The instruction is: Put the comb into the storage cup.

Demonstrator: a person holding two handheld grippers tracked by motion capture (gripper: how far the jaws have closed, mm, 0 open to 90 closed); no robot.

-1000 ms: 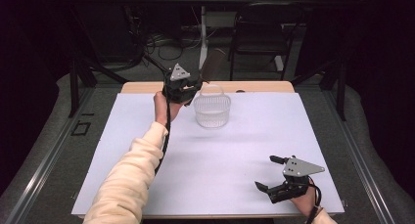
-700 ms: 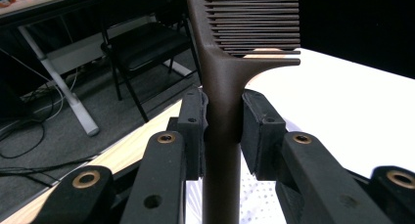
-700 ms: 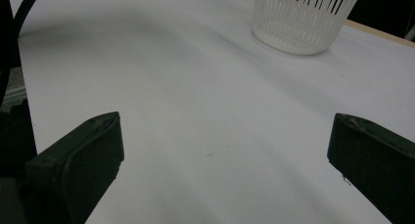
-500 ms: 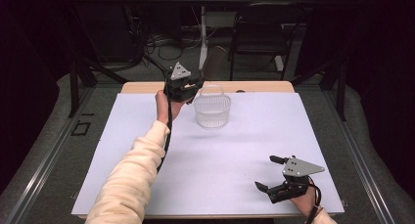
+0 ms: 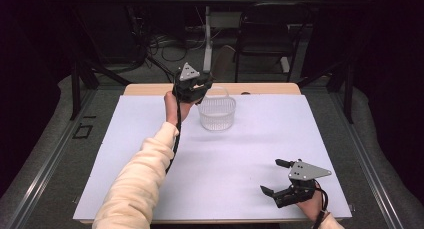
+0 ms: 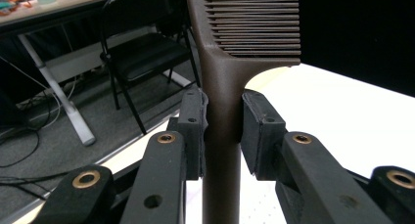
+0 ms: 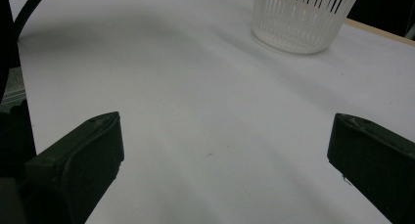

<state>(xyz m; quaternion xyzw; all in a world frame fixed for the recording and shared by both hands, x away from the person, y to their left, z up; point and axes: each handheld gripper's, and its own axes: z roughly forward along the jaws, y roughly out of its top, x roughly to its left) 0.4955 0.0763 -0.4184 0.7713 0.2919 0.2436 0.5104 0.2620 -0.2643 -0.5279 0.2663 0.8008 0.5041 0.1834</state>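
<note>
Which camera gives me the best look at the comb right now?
The left gripper view: the comb stands close up, handle clamped between the left gripper's pads, teeth sharp. In the high view it is hidden behind that gripper, beside the basket.

Left hand-held gripper [image 6: 222, 131] clamped, right [image 7: 225, 150] agape.

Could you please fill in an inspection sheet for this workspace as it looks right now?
Surface: white sheet over a wooden table.
Job's things: brown comb; white slotted basket standing upright.
Clutter: nothing seen.
Grippers: left gripper shut on the comb's handle, raised beside the basket; right gripper open, low at the near right.
Cables: black cable along the left forearm.
Surroundings: black chair, floor wiring.
</note>
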